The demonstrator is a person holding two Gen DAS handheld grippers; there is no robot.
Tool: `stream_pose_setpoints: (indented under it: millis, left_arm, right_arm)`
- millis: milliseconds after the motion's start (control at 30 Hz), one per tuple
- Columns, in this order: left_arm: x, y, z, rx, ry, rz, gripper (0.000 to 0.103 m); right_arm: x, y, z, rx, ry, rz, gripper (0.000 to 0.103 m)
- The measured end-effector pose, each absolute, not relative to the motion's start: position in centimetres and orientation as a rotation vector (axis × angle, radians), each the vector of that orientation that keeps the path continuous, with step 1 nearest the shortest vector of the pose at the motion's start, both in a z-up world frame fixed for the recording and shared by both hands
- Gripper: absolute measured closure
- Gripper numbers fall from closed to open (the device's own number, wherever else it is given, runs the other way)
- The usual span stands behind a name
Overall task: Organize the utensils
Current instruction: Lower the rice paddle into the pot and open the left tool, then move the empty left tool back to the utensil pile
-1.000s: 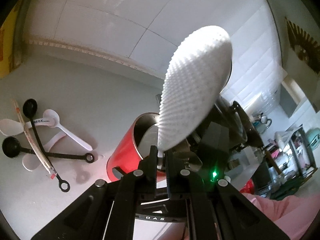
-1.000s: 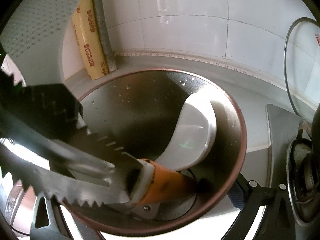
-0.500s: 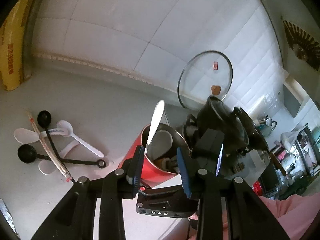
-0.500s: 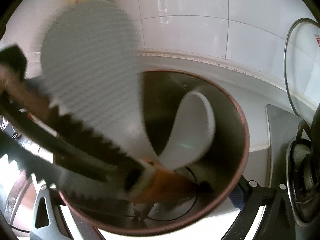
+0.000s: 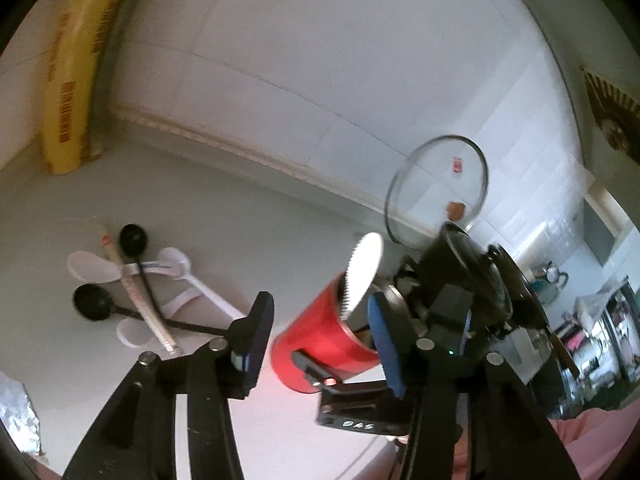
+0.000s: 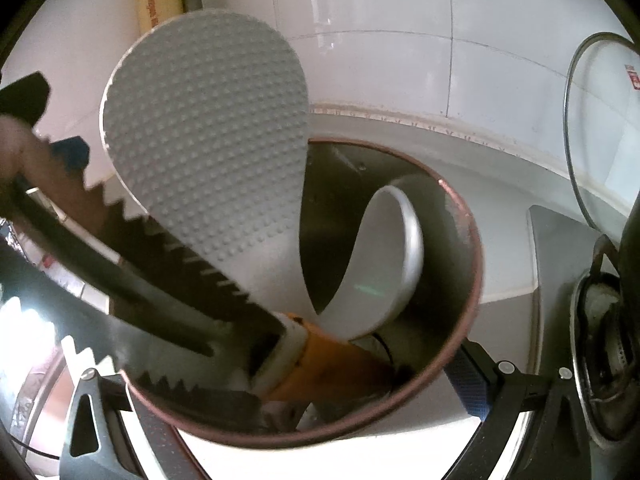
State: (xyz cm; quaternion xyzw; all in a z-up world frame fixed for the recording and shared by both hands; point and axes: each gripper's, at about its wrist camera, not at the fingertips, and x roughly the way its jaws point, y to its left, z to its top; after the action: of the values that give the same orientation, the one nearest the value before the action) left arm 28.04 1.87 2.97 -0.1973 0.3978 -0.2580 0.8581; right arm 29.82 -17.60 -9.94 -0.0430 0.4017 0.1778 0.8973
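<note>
Beside red canister (image 5: 324,344), spoons (image 5: 132,292) scattered, left tool (image 5: 316,328) opening, empty, right tool's grip unclear

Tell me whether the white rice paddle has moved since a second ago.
Yes. The white rice paddle has left the left gripper, whose jaws are opening with nothing between them, and now stands in the red utensil holder, beside the white spoon.
</note>
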Motion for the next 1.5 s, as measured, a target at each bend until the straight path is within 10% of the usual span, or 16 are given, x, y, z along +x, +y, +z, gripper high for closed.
stream_pose_setpoints:
  millis: [867,1433,1500]
  left_arm:
    - [28.2,13.3,-5.8,-0.563,0.959,0.097,0.005]
    - [29.8,15.3,-8.6,-0.666,1.027,0.109,0.005]
    - [30.3,15.5,-8.6,-0.683,1.028,0.094,0.019]
  right_arm:
    - [27.2,-18.1,-10.3,-0.079,0.775,0.333,0.000]
    - [25.5,-17.7,-9.1,-0.089,0.731,0.341,0.012]
    - [25.5,-17.6,-9.0,-0.094,0.731,0.341,0.012]
